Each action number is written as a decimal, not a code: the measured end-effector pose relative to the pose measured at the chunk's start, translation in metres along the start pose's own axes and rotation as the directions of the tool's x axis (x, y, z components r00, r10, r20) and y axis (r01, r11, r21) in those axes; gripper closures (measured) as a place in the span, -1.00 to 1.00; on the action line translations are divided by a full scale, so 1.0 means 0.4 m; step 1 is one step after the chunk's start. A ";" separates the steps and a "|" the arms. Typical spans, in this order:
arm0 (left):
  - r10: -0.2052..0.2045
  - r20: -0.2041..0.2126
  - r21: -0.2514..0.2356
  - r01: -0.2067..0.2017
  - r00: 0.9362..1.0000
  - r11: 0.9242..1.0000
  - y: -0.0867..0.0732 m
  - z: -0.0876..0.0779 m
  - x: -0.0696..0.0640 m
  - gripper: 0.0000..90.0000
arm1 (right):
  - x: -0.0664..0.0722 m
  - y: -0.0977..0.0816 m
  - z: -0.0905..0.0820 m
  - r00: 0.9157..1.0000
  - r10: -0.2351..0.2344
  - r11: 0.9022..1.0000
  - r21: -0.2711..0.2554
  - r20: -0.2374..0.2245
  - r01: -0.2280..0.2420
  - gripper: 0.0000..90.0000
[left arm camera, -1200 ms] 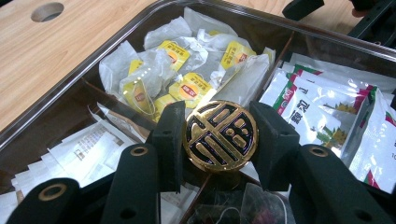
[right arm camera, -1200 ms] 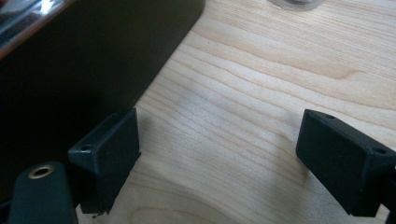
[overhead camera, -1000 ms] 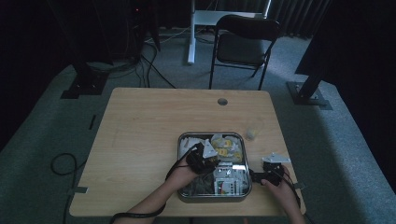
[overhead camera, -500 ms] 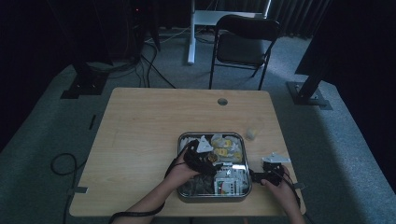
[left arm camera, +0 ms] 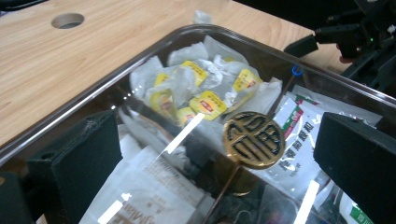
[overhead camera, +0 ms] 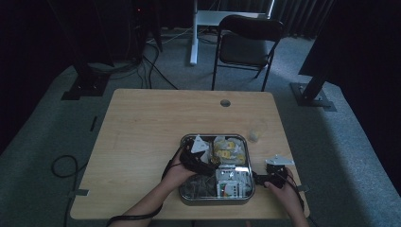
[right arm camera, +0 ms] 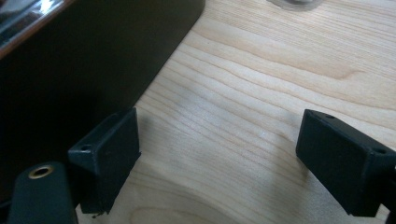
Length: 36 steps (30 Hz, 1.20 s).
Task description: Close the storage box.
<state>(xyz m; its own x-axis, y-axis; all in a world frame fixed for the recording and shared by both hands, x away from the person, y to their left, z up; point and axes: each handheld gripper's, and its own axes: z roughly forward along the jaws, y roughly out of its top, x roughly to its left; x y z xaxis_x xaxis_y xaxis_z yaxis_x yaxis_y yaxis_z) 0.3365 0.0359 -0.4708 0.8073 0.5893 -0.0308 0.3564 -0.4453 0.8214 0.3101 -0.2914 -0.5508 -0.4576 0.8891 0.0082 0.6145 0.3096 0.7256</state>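
Note:
A metal tray (overhead camera: 216, 136) on the wooden table (overhead camera: 151, 127) holds tea bags with yellow tags (overhead camera: 227, 147) and white printed packets (overhead camera: 231, 182). My left gripper (overhead camera: 203, 165) hangs over the tray's middle. Its jaws have just been opening and now stand open (left arm camera: 219, 154). A round brass medallion on a thin stick (left arm camera: 254, 139) stands between them, touched by neither pad. Behind it lie the tea bags (left arm camera: 205, 100) and packets (left arm camera: 299, 140). My right gripper (overhead camera: 259, 178) rests open (right arm camera: 226, 154) over bare wood beside the tray's right wall (right arm camera: 70, 60).
A small clear cup-like thing (overhead camera: 257, 132) stands on the table beyond the tray's far right corner. A round hole (overhead camera: 225, 102) sits near the table's far edge. A dark folding chair (overhead camera: 246, 45) stands on the floor behind the table.
My left hand has shifted a little over the tray. The right hand has stayed where it was.

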 end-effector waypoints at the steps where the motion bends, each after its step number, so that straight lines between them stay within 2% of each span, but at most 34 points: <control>1: 0.000 -0.007 -0.004 0.000 1.000 1.000 -0.001 -0.004 0.004 -0.98 | 0.000 0.000 0.000 1.000 0.000 1.000 0.000 0.000 0.000 -0.71; 13: -0.039 -0.059 -0.029 0.037 0.997 0.999 -0.019 -0.050 0.059 -0.98 | 0.000 0.000 0.000 1.000 0.000 1.000 0.000 0.000 0.000 -0.71; 20: -0.057 -0.089 -0.043 0.054 0.994 0.998 -0.044 -0.089 0.104 -0.98 | 0.000 0.000 0.000 1.000 0.000 1.000 0.000 0.000 0.000 -0.71; 28: -0.098 -0.139 -0.063 0.090 0.985 0.994 -0.088 -0.139 0.164 -0.98 | 0.000 0.000 0.000 1.000 -0.001 1.000 0.000 0.000 0.001 -0.71; 36: -0.122 -0.187 -0.042 0.117 0.975 0.992 -0.144 -0.171 0.212 -0.98 | 0.000 0.000 0.000 1.000 -0.001 1.000 0.001 0.000 0.001 -0.71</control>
<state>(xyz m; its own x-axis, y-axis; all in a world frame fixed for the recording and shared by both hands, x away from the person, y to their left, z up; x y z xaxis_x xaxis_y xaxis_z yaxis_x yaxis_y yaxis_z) 0.3523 0.1576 -0.4817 0.6557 0.7547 -0.0243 0.4282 -0.3451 0.8352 0.3100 -0.2914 -0.5507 -0.4581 0.8889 0.0072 0.6144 0.3108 0.7252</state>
